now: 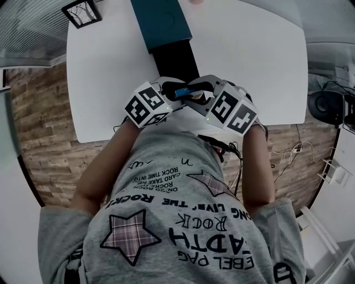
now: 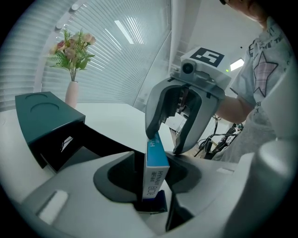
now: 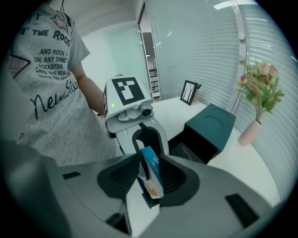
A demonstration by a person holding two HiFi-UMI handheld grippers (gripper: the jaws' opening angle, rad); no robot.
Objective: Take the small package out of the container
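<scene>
The fingers of the right gripper (image 3: 149,204) are clamped on one end of the small package (image 2: 156,169). The fingers of the left gripper (image 2: 153,200) stand wide apart. The other end of the package sits between them, with a gap showing on either side, so they do not press on it.

The package is a slim blue and white carton. It is held off the bench (image 1: 249,55), above the near edge, bridging the two grippers, which face each other tip to tip. In the left gripper view, one right finger touches the upper edge of the carton and the other finger is just beside it.

The container (image 1: 161,22) is a dark teal box at the far side of the bench, well apart from the package. Its black inner tray (image 1: 176,58) is slid out toward the person, and no contents can be made out in it.

Each gripper carries a marker cube (image 1: 147,105) on its rear, with a green indicator lit beside it.

Other items on the bench:
- A pale vase (image 3: 251,131) with flowers, beyond the container.
- A small picture frame (image 1: 82,12), at the far left corner.

The person wears a grey printed shirt (image 1: 183,211). Cables (image 1: 288,152) lie on the floor at the right.
</scene>
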